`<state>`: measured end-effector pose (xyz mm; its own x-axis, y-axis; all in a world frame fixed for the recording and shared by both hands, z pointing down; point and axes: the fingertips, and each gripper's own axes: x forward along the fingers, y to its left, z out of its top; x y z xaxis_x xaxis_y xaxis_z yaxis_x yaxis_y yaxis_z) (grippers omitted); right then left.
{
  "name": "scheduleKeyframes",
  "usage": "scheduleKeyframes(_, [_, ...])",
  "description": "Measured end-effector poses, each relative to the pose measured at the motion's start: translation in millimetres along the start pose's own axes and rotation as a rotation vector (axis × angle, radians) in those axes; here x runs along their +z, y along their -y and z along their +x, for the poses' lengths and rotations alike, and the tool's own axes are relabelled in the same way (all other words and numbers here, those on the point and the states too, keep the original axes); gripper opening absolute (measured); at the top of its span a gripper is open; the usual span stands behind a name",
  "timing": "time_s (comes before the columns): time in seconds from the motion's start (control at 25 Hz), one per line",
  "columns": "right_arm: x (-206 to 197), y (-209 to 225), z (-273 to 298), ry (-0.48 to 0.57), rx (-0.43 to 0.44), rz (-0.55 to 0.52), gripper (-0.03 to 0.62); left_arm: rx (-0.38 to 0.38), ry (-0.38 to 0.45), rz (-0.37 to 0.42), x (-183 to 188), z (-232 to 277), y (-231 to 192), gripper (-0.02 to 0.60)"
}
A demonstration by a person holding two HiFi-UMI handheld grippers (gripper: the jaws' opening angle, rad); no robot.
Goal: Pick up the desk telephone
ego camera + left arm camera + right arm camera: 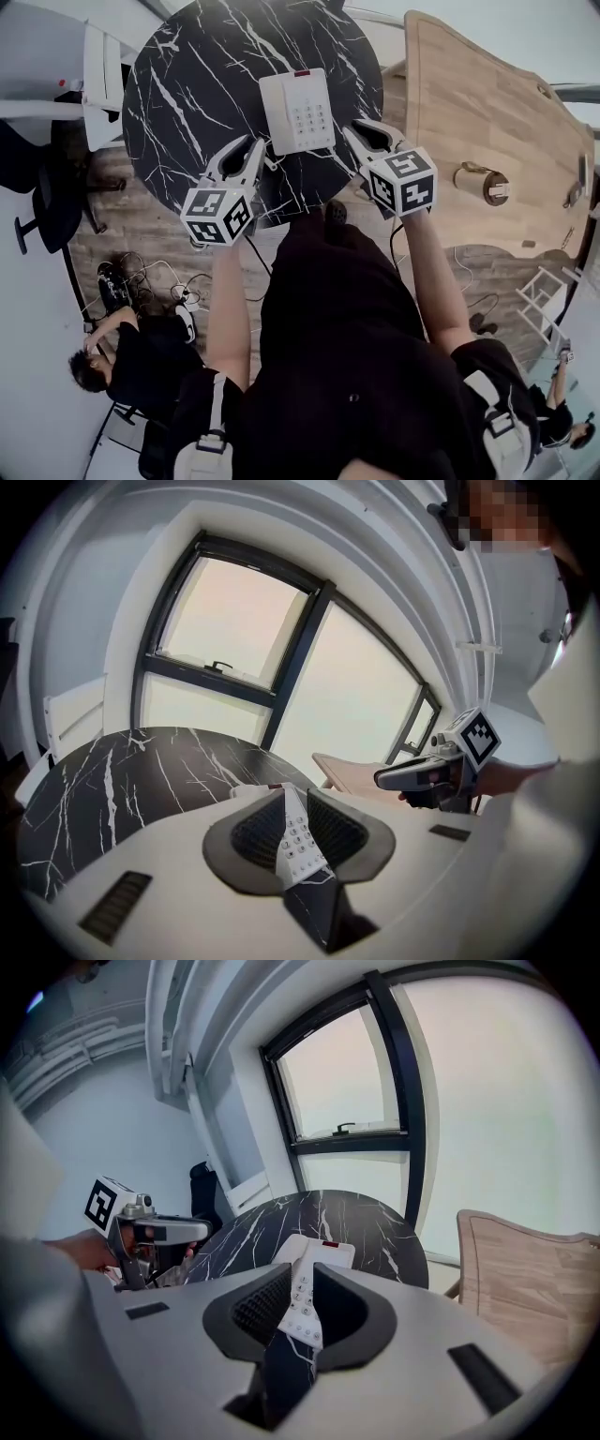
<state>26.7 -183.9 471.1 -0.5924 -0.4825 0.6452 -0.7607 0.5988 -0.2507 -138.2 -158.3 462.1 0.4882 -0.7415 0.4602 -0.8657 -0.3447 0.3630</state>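
Black marble round table point(187, 84) fills the middle of the head view, with a wooden table point(487, 112) beside it. On the round table, toward its near edge, lies the white desk telephone point(297, 111), keypad up. The left gripper point(253, 148) and right gripper point(358, 131) hover over that near edge, one at each side of the telephone's near corners, apart from it. Both forearms reach forward and both grippers tilt downward. Each gripper's jaws stand slightly apart, gripping nothing.
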Motion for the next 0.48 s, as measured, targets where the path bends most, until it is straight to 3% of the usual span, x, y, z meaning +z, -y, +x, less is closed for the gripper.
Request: scheduleKeyframes(0.48, [-27, 7, 52, -0.101, -0.032, 0.078, 0.202, -0.1, -0.125, -0.04, -34, 47, -28, 0.147])
